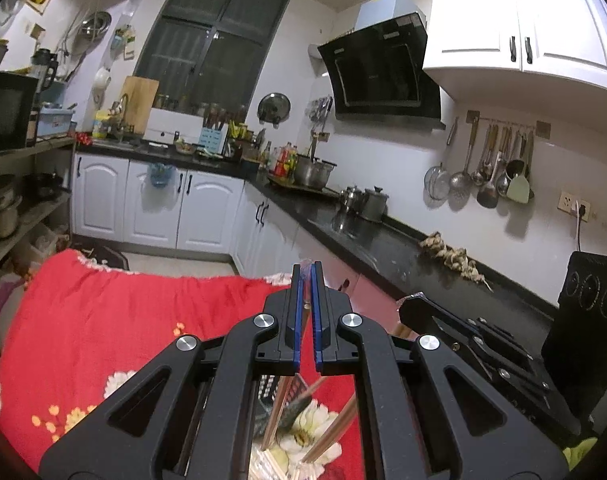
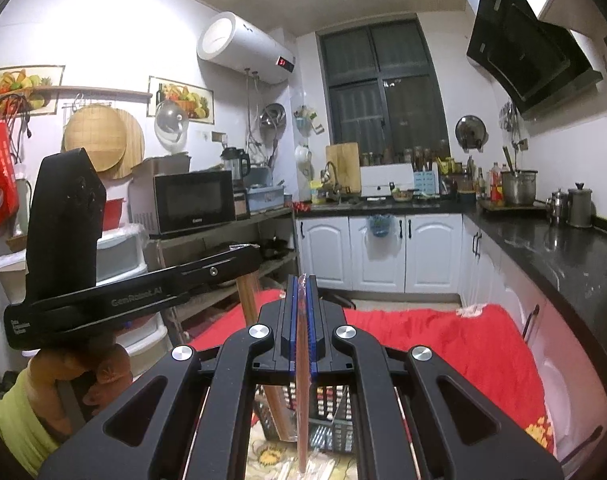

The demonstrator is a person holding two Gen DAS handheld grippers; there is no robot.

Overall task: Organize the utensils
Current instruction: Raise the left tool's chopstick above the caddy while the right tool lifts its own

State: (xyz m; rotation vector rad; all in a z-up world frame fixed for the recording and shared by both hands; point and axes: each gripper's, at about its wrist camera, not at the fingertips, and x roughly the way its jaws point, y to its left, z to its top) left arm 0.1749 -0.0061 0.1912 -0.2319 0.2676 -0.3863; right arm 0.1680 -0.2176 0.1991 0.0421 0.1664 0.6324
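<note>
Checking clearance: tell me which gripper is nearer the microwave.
Left. The left gripper hangs between the right gripper and the microwave; the right gripper is nearer the black countertop.

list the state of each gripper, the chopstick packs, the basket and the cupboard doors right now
left gripper: shut on a plastic-wrapped chopstick pack, lifted above the red cloth
right gripper: shut on a second wrapped pack, which hangs down below the fingers
black mesh basket: on the cloth, empty as far as visible
base cupboard doors: closed
wall cupboard doors: closed
</note>
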